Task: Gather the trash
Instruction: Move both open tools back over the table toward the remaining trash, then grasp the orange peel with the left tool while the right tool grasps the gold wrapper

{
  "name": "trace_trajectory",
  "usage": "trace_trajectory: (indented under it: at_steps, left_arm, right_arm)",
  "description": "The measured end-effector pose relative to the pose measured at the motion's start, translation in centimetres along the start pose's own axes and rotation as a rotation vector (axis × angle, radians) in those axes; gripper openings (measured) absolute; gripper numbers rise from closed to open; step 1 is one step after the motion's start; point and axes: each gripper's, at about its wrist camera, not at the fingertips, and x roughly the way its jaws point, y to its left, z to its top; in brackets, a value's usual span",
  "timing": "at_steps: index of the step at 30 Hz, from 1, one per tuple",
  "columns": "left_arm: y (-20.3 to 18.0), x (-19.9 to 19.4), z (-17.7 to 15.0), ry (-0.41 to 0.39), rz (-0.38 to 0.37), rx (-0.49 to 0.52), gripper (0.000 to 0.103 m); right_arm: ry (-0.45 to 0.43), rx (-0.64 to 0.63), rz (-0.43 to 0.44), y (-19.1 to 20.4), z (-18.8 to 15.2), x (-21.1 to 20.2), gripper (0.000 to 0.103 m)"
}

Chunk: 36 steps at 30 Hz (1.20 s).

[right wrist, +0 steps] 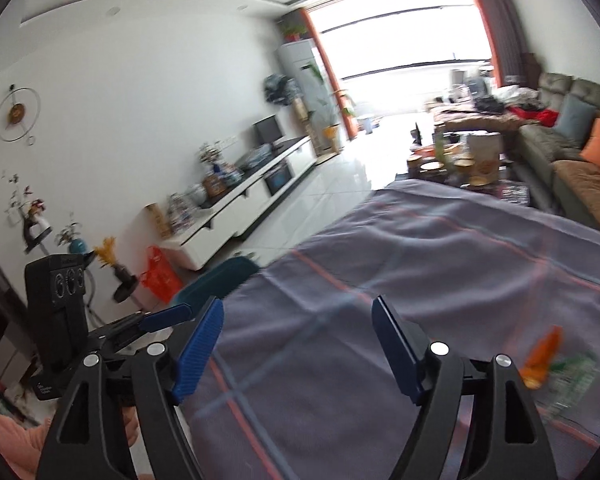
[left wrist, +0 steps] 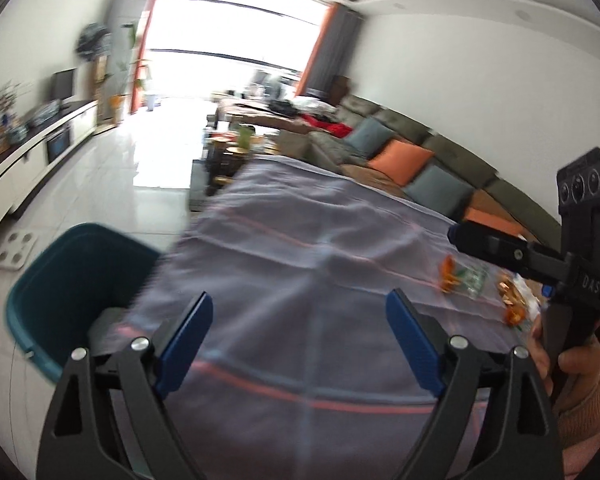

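The left gripper (left wrist: 300,336) and the right gripper (right wrist: 296,344) both stood wide with nothing between the blue pads, and we judged them free for a fresh pickup. The remaining trash, orange and clear wrappers (left wrist: 460,280), lay loose at the right side of the grey checked tablecloth (left wrist: 300,240), near the right gripper. We noted the teal bin (left wrist: 72,280) on the floor just beside the table's left edge, presumably placed so that collected pieces drop straight in.
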Motion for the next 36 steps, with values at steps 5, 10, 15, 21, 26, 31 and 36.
trace_trajectory:
  at_steps: [5,10,15,21,26,31,36]
  left_arm:
    - [-6.3,4.3,0.1,0.075,-0.099,0.115,0.088]
    - [-10.8,8.2,0.1,0.156,-0.152,0.189,0.083]
    - [-14.0,12.0,0.5,0.242,-0.168,0.224,0.076]
    - [-15.7,15.0,0.6,0.317,-0.177,0.251,0.065]
    - [-16.6,16.9,0.7,0.364,-0.177,0.265,0.056]
    - [-17.1,18.0,1.0,0.377,-0.19,0.271,0.045]
    - [-17.1,18.3,1.1,0.38,-0.201,0.262,0.02]
  right_arm:
    - [-0.04,0.04,-0.166,-4.6,-1.5,-5.7,0.076]
    - [-0.061,0.117,-0.307,-9.7,-2.9,-9.9,0.076]
    - [-0.048,0.201,-0.435,-14.1,-4.6,-12.6,0.076]
    - [0.007,0.28,-0.487,-18.3,-6.2,-12.8,0.074]
    - [0.057,0.313,-0.502,-20.2,-7.0,-12.2,0.068]
    - [0.086,0.34,-0.508,-21.0,-7.4,-11.6,0.059]
    - [0.106,0.362,-0.499,-21.6,-8.2,-11.3,0.039]
